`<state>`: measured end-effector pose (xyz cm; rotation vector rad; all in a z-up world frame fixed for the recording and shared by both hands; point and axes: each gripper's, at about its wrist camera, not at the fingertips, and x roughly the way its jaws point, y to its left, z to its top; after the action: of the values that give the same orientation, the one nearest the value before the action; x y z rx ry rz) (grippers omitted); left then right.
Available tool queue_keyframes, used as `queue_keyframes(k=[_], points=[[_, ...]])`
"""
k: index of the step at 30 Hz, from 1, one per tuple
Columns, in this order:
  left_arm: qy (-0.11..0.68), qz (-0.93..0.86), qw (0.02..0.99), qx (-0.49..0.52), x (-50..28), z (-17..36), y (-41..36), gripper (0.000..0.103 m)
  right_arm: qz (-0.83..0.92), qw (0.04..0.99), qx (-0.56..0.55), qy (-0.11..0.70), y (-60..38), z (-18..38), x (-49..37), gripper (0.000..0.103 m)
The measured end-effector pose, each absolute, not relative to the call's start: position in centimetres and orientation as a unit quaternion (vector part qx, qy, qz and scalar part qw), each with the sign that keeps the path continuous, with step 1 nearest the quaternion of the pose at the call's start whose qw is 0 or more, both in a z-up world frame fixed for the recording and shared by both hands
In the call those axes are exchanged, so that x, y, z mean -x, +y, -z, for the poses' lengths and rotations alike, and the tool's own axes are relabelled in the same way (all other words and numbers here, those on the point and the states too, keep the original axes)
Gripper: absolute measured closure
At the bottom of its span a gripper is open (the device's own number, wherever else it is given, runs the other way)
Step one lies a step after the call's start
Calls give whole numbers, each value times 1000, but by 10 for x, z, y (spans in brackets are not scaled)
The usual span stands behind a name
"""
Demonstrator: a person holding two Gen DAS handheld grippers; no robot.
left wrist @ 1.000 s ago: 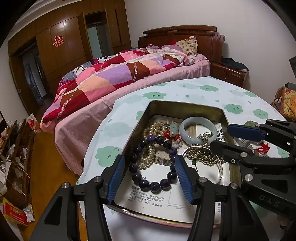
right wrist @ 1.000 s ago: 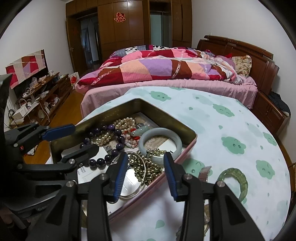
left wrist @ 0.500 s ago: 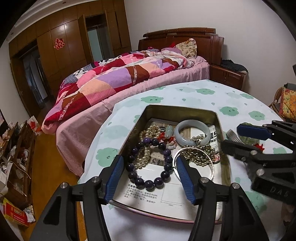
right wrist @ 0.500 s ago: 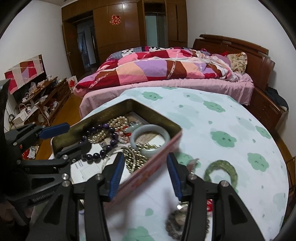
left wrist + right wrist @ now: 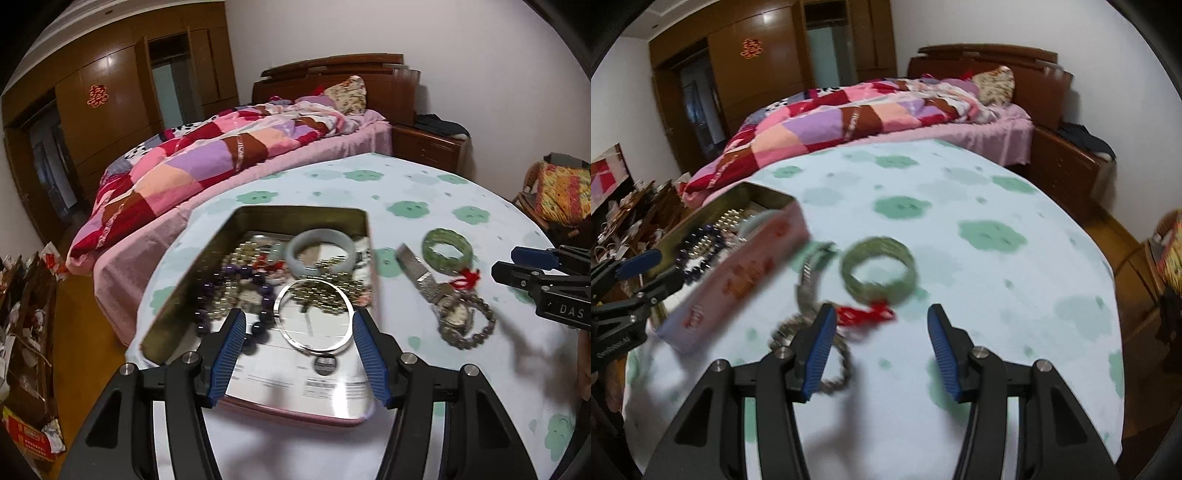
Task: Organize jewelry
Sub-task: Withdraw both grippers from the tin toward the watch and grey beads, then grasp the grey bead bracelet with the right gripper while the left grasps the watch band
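Fetch step, I'd say: right gripper [image 5: 881, 347], jaws just been opening w/ nothing btwn them, hangs near green bangle [image 5: 879, 270] lying outside the tin [image 5: 255, 218], left gripper [image 5: 297, 354] wide, empty over tin; next needs pads straddling the bangle's rim.

You see a dull brass-toned metal tin [image 5: 236, 236], a glossy polished silver bangle [image 5: 314, 317], a smooth pale jade-like bangle [image 5: 320, 251], a printed cloth table cover [image 5: 997, 295], and ribbed blue pads [image 5: 229, 354].
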<state>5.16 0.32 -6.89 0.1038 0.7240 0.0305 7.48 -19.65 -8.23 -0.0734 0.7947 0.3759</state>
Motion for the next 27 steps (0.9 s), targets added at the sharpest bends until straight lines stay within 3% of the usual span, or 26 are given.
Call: queue_keyframes(k=[14,23,25,27], points=[[347,25,935,-72,-52,67,-34,43,-197,893,53,401,-195,96,-66,50],[351,32,933,-77,-57,71,-42,43,-222,871,112,424,-167,109,-68,75],[350,33,933,-78,-58,70,-43,43,-226,870,122,421,-165,109,-65,93],[349,35,933,-78,-60,69,-44,43,-228,877,109,408,-170,104,-62,93]])
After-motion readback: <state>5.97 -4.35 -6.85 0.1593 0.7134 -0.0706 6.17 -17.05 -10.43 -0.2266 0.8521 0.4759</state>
